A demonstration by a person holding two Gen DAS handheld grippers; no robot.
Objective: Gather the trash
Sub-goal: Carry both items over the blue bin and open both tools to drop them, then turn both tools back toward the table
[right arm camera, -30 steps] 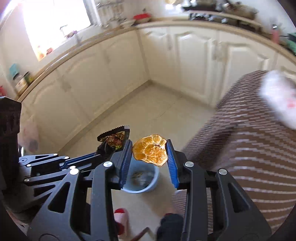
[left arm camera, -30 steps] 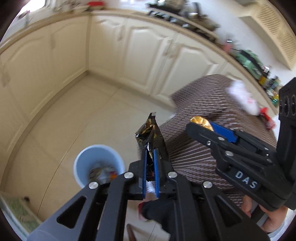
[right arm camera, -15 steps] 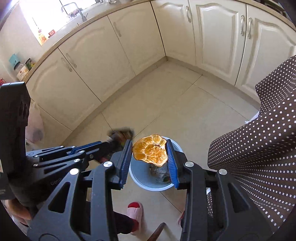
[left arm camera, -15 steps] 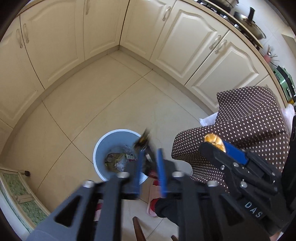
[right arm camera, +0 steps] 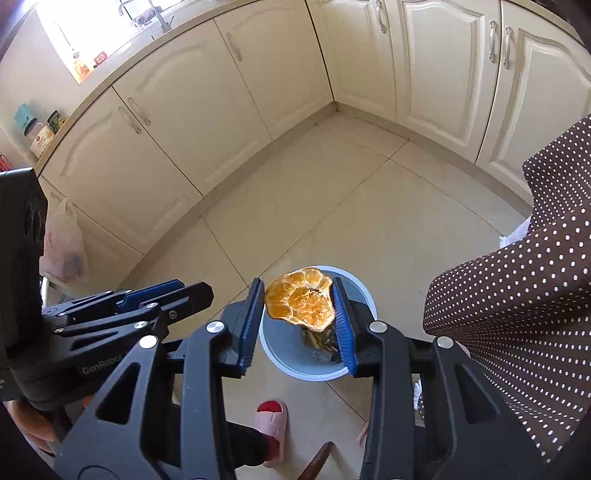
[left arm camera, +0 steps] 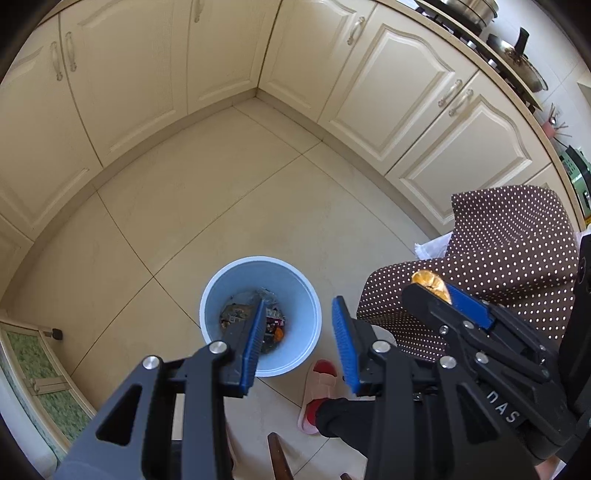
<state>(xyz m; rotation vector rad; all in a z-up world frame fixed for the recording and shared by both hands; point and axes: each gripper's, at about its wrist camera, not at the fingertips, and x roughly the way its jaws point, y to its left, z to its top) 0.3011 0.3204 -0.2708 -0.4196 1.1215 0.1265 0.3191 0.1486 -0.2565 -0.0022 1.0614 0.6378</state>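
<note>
A home kitchen: cream cabinets (left arm camera: 388, 92), pans on a stove (left arm camera: 517, 55), a sink tap (right arm camera: 147, 11), tiled floor (left arm camera: 221, 192)

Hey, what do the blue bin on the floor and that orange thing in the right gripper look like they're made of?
Blue bin: most likely moulded plastic, going by its smooth, even wall and thin pale rim with a soft sheen. Orange thing: looks like dried citrus peel, matte and wrinkled, with pale veining on its inner face and curled edges, pinched in the right gripper.

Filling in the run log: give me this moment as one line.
left gripper: opening, nothing between fingers | right gripper: shut on orange peel | both above blue bin | trash in bin | peel not dropped
</note>
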